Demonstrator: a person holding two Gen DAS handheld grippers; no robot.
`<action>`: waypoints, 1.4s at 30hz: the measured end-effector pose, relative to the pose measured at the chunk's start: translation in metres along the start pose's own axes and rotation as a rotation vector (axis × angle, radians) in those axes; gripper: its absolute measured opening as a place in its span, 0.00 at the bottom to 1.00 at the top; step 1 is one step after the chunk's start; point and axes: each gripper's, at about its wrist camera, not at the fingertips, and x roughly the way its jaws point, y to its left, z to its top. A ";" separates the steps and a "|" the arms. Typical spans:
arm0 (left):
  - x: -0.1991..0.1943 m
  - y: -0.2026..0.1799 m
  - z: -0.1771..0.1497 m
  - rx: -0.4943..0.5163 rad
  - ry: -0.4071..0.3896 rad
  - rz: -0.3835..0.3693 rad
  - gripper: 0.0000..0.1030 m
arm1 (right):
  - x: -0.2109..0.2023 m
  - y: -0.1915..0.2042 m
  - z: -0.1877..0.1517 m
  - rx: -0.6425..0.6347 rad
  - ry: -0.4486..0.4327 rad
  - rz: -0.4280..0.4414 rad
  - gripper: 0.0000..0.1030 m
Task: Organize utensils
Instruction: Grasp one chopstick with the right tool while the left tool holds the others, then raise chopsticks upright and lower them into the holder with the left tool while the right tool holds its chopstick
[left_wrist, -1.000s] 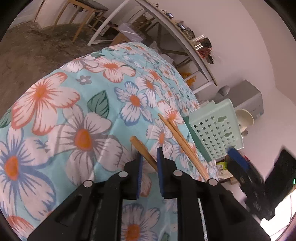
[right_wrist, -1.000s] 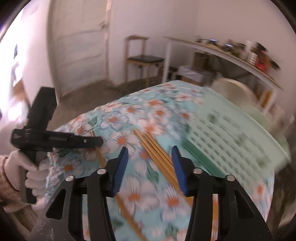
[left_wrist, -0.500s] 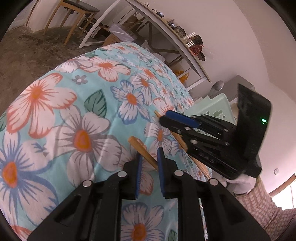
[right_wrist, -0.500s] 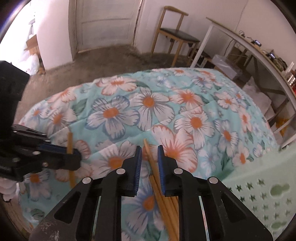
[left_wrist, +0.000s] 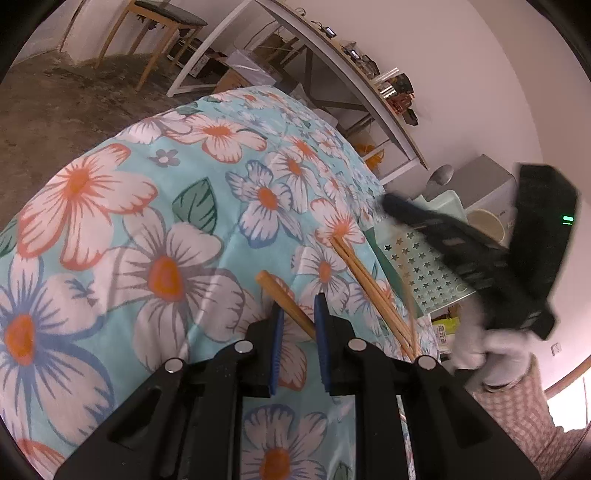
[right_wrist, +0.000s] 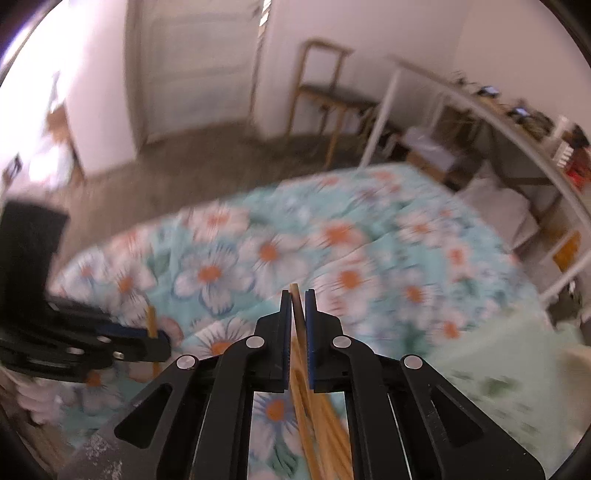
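My left gripper (left_wrist: 298, 314) is shut on a wooden chopstick (left_wrist: 282, 297) and holds it over the floral tablecloth (left_wrist: 147, 221). My right gripper (right_wrist: 297, 299) is shut on another wooden chopstick (right_wrist: 298, 314), lifted off the table. It also shows, blurred, in the left wrist view (left_wrist: 399, 208) above the pale green star-holed basket (left_wrist: 424, 266). Several more chopsticks (left_wrist: 369, 288) lie on the cloth beside the basket. The left gripper with its chopstick shows at the left of the right wrist view (right_wrist: 155, 334).
The green basket (right_wrist: 498, 369) stands at the table's right end. A wooden chair (left_wrist: 159, 33) and a long white shelf table (left_wrist: 332, 74) with clutter stand beyond the table. A grey appliance (left_wrist: 480, 184) and a cream bowl (left_wrist: 485, 223) sit behind the basket.
My right gripper closed on a chopstick from the pile and has lifted it up and away toward the basket. My left gripper keeps its chopstick and has barely moved.
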 end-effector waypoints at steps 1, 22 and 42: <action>-0.001 -0.002 -0.001 0.004 -0.007 0.006 0.15 | -0.021 -0.009 -0.001 0.040 -0.039 -0.014 0.04; -0.076 -0.136 0.029 0.370 -0.297 -0.005 0.06 | -0.227 -0.071 -0.115 0.545 -0.462 -0.220 0.03; -0.055 -0.329 0.113 0.687 -0.528 -0.183 0.05 | -0.245 -0.097 -0.159 0.617 -0.561 -0.148 0.03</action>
